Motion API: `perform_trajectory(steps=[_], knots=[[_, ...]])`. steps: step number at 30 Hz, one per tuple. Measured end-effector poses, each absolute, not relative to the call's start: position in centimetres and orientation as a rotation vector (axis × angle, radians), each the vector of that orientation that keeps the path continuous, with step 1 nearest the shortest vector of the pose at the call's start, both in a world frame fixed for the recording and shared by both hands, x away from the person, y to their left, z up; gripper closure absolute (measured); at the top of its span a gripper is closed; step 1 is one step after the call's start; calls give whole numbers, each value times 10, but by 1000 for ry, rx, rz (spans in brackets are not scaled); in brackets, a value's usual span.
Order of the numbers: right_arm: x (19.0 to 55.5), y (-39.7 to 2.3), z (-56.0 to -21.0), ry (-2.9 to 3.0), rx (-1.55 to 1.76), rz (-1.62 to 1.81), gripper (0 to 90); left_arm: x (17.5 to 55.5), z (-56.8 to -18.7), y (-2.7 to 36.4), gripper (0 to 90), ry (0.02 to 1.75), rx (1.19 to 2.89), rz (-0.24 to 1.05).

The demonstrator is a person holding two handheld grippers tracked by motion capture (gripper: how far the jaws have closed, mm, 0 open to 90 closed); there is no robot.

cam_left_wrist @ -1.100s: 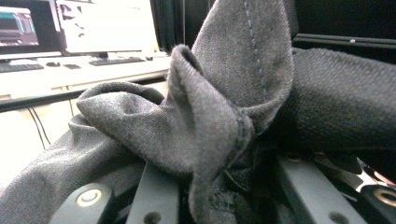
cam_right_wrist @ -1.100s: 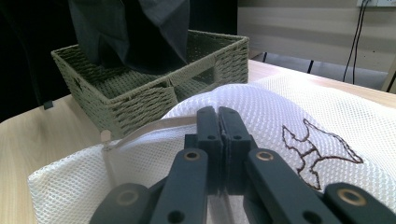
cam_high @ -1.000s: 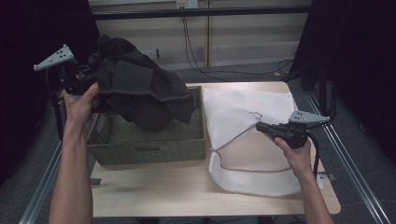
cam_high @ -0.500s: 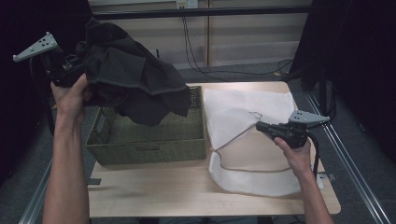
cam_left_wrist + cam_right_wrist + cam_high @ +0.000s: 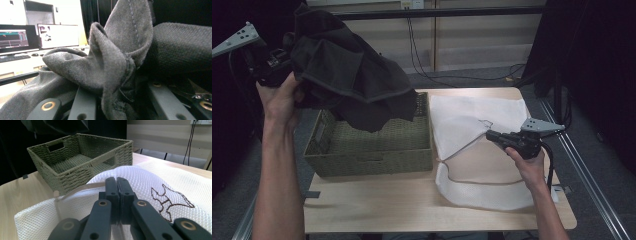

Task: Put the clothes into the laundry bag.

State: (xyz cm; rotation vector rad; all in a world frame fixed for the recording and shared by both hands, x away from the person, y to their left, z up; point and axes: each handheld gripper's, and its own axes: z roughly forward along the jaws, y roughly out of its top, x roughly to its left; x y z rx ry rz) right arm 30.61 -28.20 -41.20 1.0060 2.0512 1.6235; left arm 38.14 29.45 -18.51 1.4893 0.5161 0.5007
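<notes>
The dark garment [image 5: 347, 80] has been raised higher above the basket [image 5: 372, 145], clamped in the left gripper [image 5: 287, 62]. The mesh bag [image 5: 472, 125] is kept pinched by the closed right gripper [image 5: 491, 136].

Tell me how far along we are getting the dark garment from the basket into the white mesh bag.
Done: the dark garment hangs lifted clear of the woven basket, bunched in the left gripper. In hand: the right gripper pinches the white mesh bag at its raised top layer. Left: carrying the garment across and into the bag, which isn't yet visibly holding anything.
</notes>
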Motion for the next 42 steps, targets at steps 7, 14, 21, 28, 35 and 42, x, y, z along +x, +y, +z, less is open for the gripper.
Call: perform_trajectory(steps=[7, 14, 21, 28, 35, 42], knots=[[307, -281, -413, 2056, 1004, 1618, 889, 373, -177, 290, 724, 495, 1470, 498], [307, -280, -413, 2055, 1001, 1624, 889, 360, -168, 287, 724, 464, 1458, 537], [306, -277, -414, 2064, 1000, 1618, 889, 353, -162, 283, 726, 437, 1444, 547], [309, -275, -416, 2067, 1002, 1619, 889, 348, -157, 274, 727, 400, 1438, 524], [308, -275, -416, 2065, 1000, 1618, 889, 344, -152, 263, 727, 378, 1418, 482], [308, -275, -416, 2064, 1002, 1615, 890, 341, -146, 242, 728, 323, 1413, 440]])
